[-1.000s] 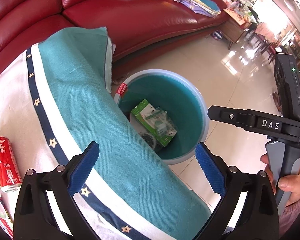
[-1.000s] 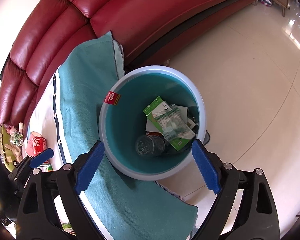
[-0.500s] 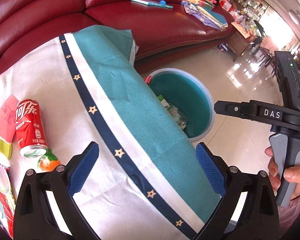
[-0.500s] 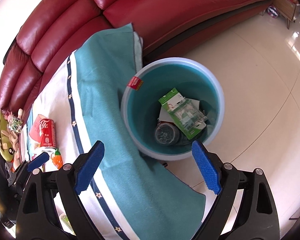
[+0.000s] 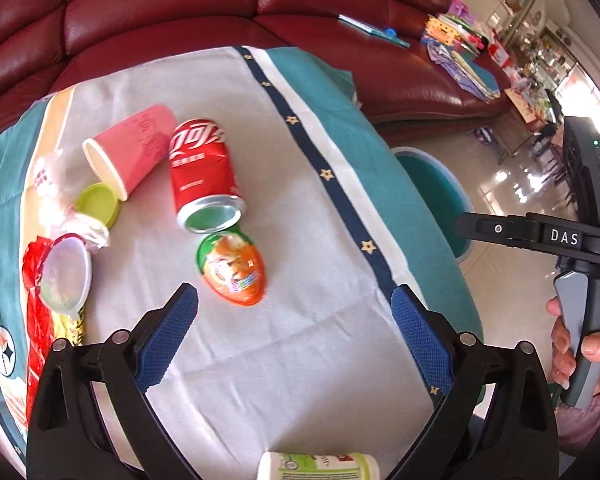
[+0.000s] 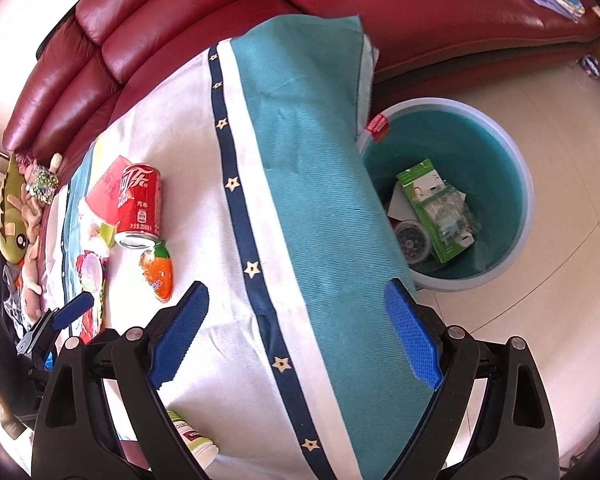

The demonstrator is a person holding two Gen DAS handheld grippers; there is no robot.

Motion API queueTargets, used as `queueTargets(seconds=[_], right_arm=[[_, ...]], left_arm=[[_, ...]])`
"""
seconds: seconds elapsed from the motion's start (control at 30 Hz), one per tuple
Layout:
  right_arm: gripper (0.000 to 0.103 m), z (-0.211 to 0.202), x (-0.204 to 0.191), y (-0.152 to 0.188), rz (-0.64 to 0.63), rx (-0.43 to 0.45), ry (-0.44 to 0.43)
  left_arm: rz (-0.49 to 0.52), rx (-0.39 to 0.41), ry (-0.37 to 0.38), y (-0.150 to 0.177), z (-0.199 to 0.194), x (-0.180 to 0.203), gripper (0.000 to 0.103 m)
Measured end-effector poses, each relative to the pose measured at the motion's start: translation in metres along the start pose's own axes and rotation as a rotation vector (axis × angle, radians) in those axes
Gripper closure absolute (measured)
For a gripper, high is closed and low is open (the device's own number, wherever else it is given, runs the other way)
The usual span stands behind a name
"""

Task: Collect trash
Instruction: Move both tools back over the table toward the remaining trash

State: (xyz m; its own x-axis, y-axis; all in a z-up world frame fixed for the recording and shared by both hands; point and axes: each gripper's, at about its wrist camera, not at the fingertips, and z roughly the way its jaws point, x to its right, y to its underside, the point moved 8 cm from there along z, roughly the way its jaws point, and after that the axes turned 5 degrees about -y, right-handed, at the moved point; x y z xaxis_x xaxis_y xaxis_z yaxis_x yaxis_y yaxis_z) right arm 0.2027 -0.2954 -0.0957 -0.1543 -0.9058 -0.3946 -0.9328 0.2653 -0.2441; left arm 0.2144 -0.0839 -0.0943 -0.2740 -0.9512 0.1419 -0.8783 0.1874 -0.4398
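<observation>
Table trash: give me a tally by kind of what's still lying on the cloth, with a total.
Cans: 1, the red can
Cups: 1, the pink cup
Lids: 2, green lid and clear lid
Egg-shaped packs: 1, the orange egg
Bottles: 1, the white bottle
Red wrappers: 1, the wrapper
Total: 7
White crumpled bits by the cup are too unclear to count.

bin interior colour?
Teal inside the bin, with a pale blue-grey rim. Clearest in the right wrist view.

Black hand-held gripper [image 5: 294, 334], blue pads, "DAS" marking.
</observation>
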Motion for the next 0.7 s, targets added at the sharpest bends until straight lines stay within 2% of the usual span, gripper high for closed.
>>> queueTargets(seconds=[0.33,0.7], right_arm=[[0.018,0.039,-0.063,0.007,-0.094,-0.08,-0.005],[0.018,0.078,-0.12,-0.011,-0.165,-0.133,-0.02]], left_arm=[[-0.153,0.004,-0.078,0.022,-0.014,-0.102,0.006],[-0.211,0.012,-0.132,0.014,-0.018,-0.167,0.006]])
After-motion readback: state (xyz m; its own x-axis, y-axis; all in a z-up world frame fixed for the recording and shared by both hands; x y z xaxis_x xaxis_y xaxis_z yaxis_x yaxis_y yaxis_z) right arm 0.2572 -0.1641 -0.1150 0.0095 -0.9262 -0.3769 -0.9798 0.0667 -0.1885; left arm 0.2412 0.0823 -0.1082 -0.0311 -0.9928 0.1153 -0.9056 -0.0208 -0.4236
